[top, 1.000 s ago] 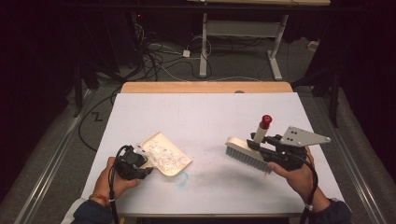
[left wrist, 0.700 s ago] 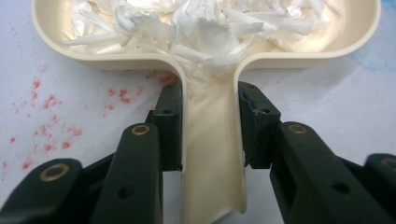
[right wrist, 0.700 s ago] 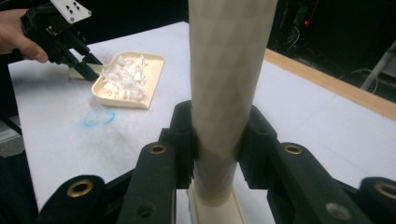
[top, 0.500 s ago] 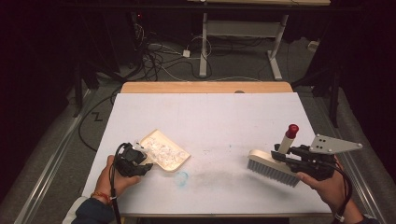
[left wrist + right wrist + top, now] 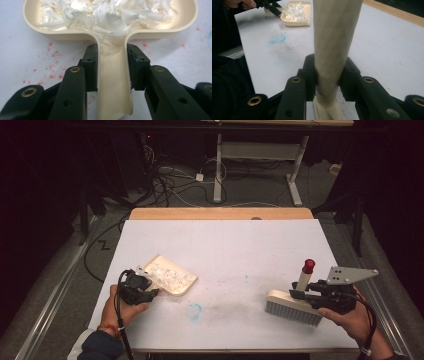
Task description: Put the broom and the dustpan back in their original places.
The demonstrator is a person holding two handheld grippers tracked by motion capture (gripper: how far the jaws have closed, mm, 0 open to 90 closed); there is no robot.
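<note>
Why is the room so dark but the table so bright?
In the high view, light falls on the white table while the floor behind stays dim; in the right gripper view the brush handle looks big and blurry; the left gripper view shows the dustpan sharply.

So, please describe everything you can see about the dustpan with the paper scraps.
The dustpan is small, cream-coloured, apparently plastic, with a shallow tray and a narrow grooved handle. White shredded paper scraps fill the tray. It sits on the white table, left of the middle. The left gripper is shut on its handle, one pad on each side.
</note>
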